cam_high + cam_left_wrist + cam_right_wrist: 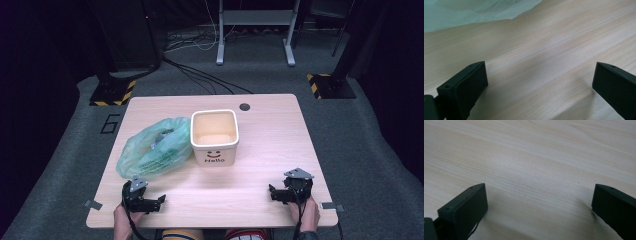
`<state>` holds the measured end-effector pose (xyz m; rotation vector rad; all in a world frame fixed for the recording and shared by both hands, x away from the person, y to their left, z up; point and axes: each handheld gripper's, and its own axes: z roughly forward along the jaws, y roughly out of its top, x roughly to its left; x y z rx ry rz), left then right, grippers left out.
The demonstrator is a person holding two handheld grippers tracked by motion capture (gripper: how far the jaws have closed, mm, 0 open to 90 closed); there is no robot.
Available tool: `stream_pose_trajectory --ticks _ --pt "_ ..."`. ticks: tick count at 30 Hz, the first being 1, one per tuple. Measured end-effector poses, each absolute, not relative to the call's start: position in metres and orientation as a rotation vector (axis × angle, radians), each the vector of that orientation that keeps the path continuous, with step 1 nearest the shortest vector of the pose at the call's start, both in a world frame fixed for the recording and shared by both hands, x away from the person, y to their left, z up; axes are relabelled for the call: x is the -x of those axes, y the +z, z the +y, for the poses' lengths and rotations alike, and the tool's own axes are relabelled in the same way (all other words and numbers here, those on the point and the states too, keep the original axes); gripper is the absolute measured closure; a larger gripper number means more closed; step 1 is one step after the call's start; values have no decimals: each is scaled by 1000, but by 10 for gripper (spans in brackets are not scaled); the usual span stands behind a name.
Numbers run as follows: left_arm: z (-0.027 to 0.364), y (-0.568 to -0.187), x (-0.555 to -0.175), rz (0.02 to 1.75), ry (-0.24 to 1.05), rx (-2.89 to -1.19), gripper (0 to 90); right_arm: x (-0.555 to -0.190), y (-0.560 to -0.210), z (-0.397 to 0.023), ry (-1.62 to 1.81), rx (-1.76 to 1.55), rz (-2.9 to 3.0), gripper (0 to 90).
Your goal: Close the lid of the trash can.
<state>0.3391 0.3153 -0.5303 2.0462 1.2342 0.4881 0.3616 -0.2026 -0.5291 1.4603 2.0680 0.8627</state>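
A white square bucket [214,137] with a smiley face and "Hello" on its front stands empty at the table's middle. A crumpled green plastic bag [154,147] lies against its left side, and its pale edge [469,11] shows at the top of the left gripper view. My left gripper [159,202] rests near the front left edge, below the bag, jaws wide apart over bare wood [539,75]. My right gripper [272,192] rests near the front right edge, jaws likewise spread with nothing between them [539,195].
The light wooden table [270,150] has a round cable hole [244,106] at its back edge. Small metal clips [92,204] sit at its front corners. Beyond the table are a grey floor, cables and stand bases with yellow-black tape [325,85].
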Motion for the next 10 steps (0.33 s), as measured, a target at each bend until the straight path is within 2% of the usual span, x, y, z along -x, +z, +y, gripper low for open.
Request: stream_pose_trajectory --ticks 10 --pt "312 -531 -347 1304 536 -2038 0 -362 -530 -207 884 -1450 2096 0"
